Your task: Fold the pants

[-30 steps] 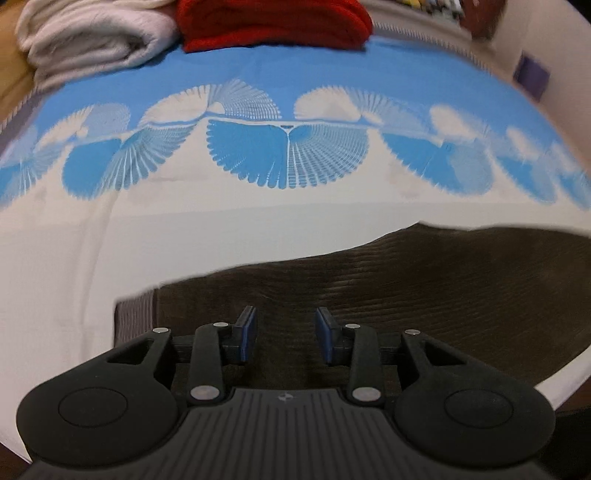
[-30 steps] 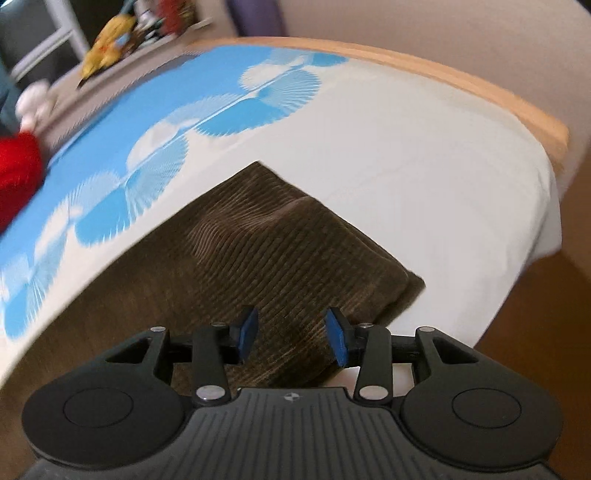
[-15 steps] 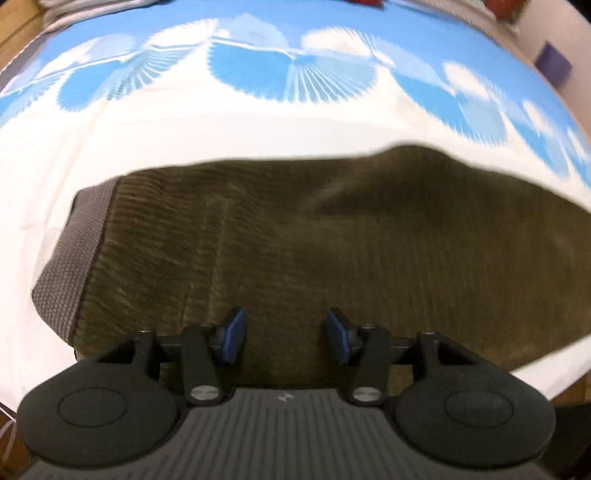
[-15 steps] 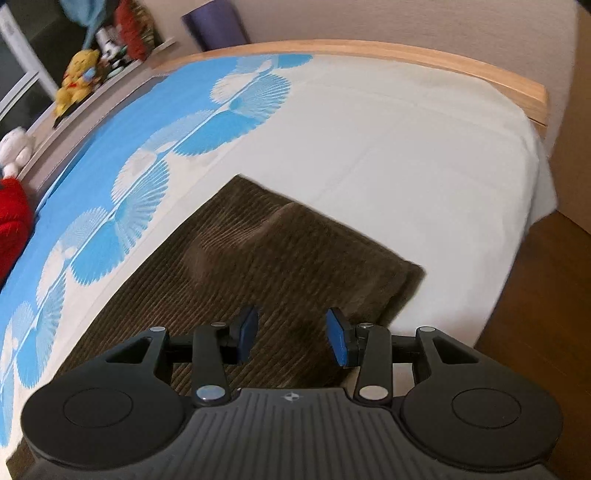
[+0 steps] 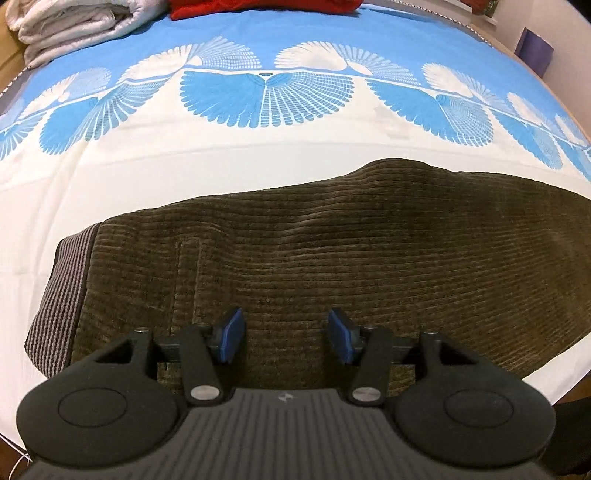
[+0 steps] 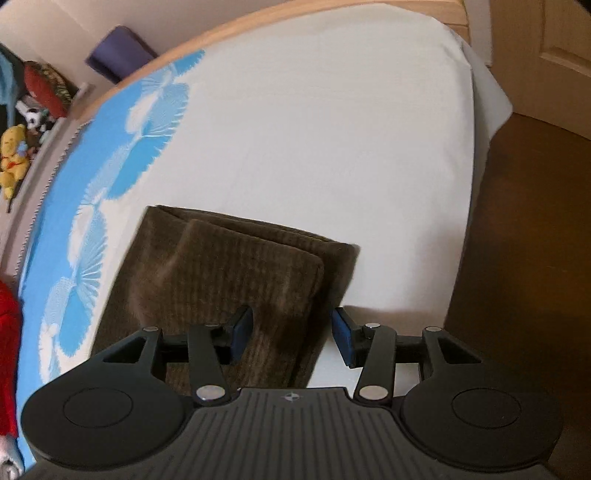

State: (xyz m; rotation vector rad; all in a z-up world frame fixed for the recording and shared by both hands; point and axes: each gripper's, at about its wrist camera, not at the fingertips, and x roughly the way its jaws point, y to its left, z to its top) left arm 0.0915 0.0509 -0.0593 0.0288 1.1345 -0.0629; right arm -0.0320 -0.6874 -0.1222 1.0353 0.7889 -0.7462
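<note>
Brown corduroy pants lie folded lengthwise across the bed, with the grey striped waistband at the left end. My left gripper hovers open over the near part of the pants by the waistband, nothing pinched between its blue pads. In the right wrist view the leg hems lie stacked, the top one slightly short of the lower. My right gripper is over the near side edge of the legs. Its jaws are opening, with the cloth edge below the gap and the pads not pressing on it.
The bed sheet is white near me, with a blue fan pattern farther back. A folded white blanket and a red garment lie at the far side. Stuffed toys line a ledge. The wooden floor lies past the bed's right edge.
Both grippers have come down closer to the pants and their jaws stand wider. The right gripper has rolled, so the hem end now lies straight ahead of it.
</note>
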